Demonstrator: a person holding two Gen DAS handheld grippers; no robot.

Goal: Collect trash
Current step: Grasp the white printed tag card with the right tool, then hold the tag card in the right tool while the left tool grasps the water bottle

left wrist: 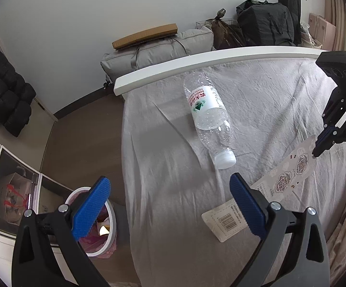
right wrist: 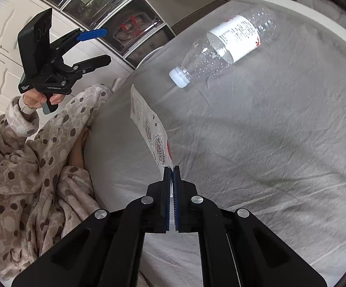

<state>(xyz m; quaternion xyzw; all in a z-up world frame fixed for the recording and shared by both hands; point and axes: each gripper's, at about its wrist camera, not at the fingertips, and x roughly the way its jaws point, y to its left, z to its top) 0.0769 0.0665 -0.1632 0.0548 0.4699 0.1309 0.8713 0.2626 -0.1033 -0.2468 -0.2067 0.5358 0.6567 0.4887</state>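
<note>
- A bed covered with a wrinkled grey sheet (left wrist: 256, 91) fills most of both wrist views; every place below is given relative to this bed.
- An empty clear plastic water bottle (left wrist: 207, 117) lies on its side on the sheet, near the bed's white end board (left wrist: 196, 59). Its white cap (left wrist: 225, 159) points away from that board.
- A long white paper wrapper (left wrist: 268, 186), printed with a barcode and patterned patches, is stretched above the sheet just beside the bottle's cap end. In the right wrist view it stands on edge.
- The right gripper (right wrist: 171, 169) has its blue-padded jaws closed tight on one end of the wrapper, pinching it above the sheet. The left wrist view shows the same pinch at the wrapper's far end.
- The left gripper (left wrist: 170, 205) has its jaws spread wide with nothing between them. It hangs over the bed's side edge, one blue pad (left wrist: 90, 210) over the floor and the other over the wrapper's barcode end.
- A small round trash bin (left wrist: 105, 229) with a pink liner stands on the wooden floor right against the side of the bed, below the left gripper. Some scraps are visible inside it.
- The person's left hand (right wrist: 41, 99), in a spotted beige robe sleeve, holds the left gripper's handle beside the bed.
- White cabinets with dark glass-fronted drawers (right wrist: 115, 14) stand across the floor from the bed.
</note>
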